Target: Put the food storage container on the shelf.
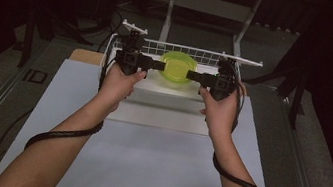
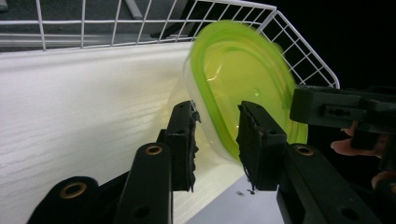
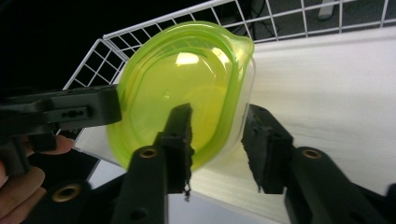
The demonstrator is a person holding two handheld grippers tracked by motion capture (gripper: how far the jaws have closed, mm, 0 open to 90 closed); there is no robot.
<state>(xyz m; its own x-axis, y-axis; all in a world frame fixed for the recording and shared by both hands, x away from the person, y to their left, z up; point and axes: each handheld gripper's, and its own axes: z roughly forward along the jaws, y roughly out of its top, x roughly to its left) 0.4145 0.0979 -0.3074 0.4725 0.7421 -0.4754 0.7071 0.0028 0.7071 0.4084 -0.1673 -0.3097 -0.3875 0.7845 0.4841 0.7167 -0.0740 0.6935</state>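
A shallow clear tub with a lime-green lid (image 1: 177, 67) lies in a white wire basket (image 1: 196, 50) at the far end of the table. My left gripper (image 1: 161, 65) reaches in from the left and my right gripper (image 1: 190, 75) from the right, pointing at each other. In the left gripper view the jaws of the left gripper (image 2: 217, 135) stand open astride the tub's edge (image 2: 233, 88). In the right gripper view the right gripper (image 3: 217, 135) is open the same way around the tub (image 3: 187, 88). I cannot tell whether the jaws touch it.
The basket's wire walls (image 2: 154, 23) rise behind and beside the tub. Its floor is a white wood-grain board (image 3: 336, 88). In front lies a stepped white board (image 1: 161, 115) on the pale tabletop (image 1: 142, 170). Cables trail from both grippers over the person's forearms.
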